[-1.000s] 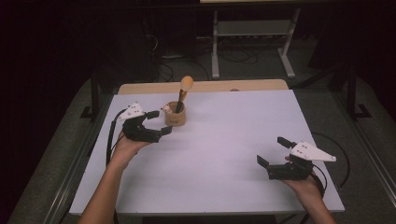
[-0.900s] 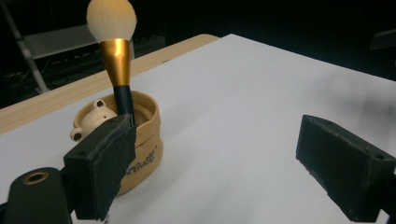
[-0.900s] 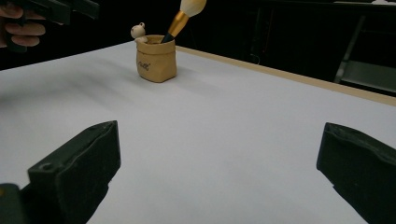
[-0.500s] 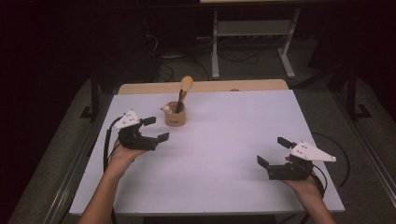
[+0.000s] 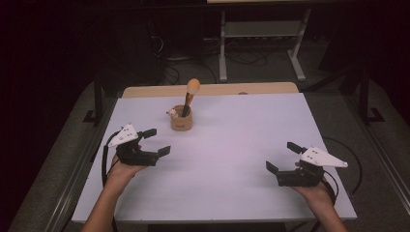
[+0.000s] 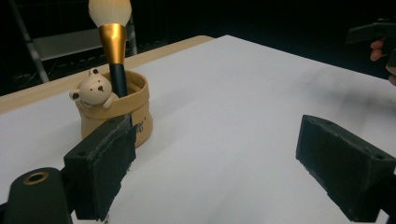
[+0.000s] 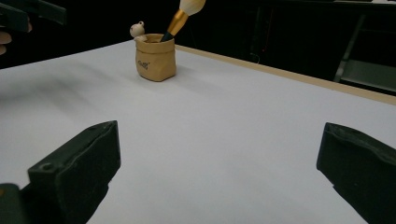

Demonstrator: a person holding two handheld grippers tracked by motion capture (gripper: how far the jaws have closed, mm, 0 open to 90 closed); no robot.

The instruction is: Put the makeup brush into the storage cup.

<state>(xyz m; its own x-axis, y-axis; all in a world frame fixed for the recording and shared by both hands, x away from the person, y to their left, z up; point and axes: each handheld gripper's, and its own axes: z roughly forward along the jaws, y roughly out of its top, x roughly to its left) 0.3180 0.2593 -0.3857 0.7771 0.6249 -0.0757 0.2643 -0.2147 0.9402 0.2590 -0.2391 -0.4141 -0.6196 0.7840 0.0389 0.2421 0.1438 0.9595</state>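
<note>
The left gripper point(image 5: 155, 141) is seen wide open over the white desk point(image 5: 232, 145), its two black jaws spread well apart with nothing held between them and nothing touched. The right gripper point(image 5: 283, 157) is likewise held wide open and empty, low over the desk at about four o'clock from the desk's middle, while the left one sits at about nine o'clock. A small tan, sack-shaped paper-look holder point(image 5: 182, 119) is placed upright on the desk at roughly eleven o'clock, just beyond the left gripper but apart from it. A little cream bear figure point(image 6: 95, 89) is perched on the holder's rim, and a makeup brush with a dark handle, gold ferrule and pale round head point(image 6: 112, 37) is stood inside it, leaning slightly. A short line of dark script is printed on the holder's side in the right gripper view, too small to be read.
</note>
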